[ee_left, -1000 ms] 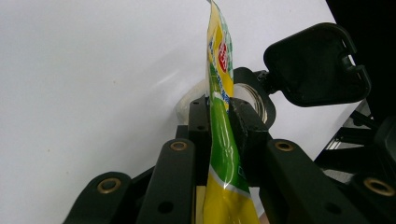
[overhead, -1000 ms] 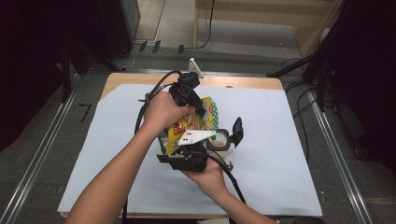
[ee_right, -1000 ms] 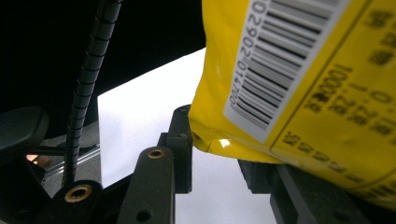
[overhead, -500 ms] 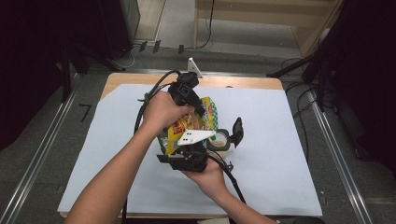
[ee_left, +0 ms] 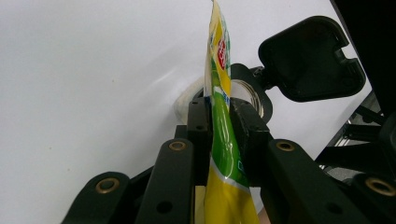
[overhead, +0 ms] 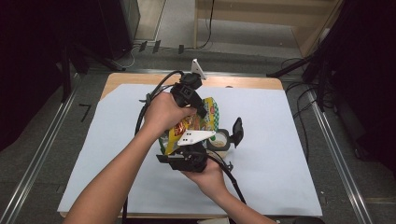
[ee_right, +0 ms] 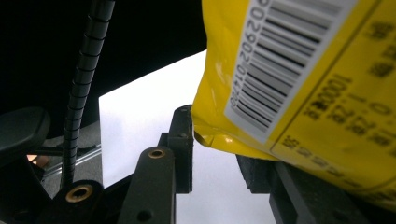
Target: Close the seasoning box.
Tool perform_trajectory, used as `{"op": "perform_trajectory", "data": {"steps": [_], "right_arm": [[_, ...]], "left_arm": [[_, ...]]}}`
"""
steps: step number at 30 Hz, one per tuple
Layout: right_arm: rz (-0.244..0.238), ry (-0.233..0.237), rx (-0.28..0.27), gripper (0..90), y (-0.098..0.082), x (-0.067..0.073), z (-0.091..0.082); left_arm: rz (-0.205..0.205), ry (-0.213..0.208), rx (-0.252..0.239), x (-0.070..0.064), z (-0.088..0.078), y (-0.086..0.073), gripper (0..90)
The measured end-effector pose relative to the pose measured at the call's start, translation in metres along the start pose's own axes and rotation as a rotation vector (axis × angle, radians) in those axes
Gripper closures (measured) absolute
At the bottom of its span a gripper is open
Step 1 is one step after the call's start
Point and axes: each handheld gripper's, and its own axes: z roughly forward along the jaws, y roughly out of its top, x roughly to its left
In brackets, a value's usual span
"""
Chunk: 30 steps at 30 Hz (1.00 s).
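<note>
The left gripper (ee_left: 219,126) is clenched on a yellow and green snack bag (ee_left: 222,140), its two black jaws pressed flat against either side of the thin packet, which stands on edge between them and runs up out of the left gripper view. From above, this gripper (overhead: 198,105) sits at the far end of the bag (overhead: 198,122), held in the person's left hand (overhead: 163,112), with its cable looping back over the wrist. The right gripper (ee_right: 212,140) is at the bag's near corner: in the right gripper view the yellow back of the packet (ee_right: 317,93), printed with a barcode, lies over the right-hand jaw, while the left-hand jaw stands clear of it with white paper showing in the gap, so I cannot tell whether this claw is grasping the bag or loose. In the high view the right gripper (overhead: 184,156) is cradled from below by the person's right hand (overhead: 208,175). The bag is lifted between the two tools above the middle of a white sheet (overhead: 280,154) covering a wooden table (overhead: 243,82). Just beside the bag, toward the right, stands a small round container (overhead: 219,142) with its black hinged lid (overhead: 236,132) flipped open and upright.
</note>
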Motion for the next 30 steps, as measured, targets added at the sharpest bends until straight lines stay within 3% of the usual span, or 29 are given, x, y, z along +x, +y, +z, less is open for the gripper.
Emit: {"op": "perform_trajectory", "data": {"steps": [30], "right_arm": [[0.01,0.005,-0.001,69.8,0.0002,-0.0007,-0.0007]], "left_arm": [[-0.003,-0.014,0.01,0.0021,0.0017,0.0021,78.7]]}}
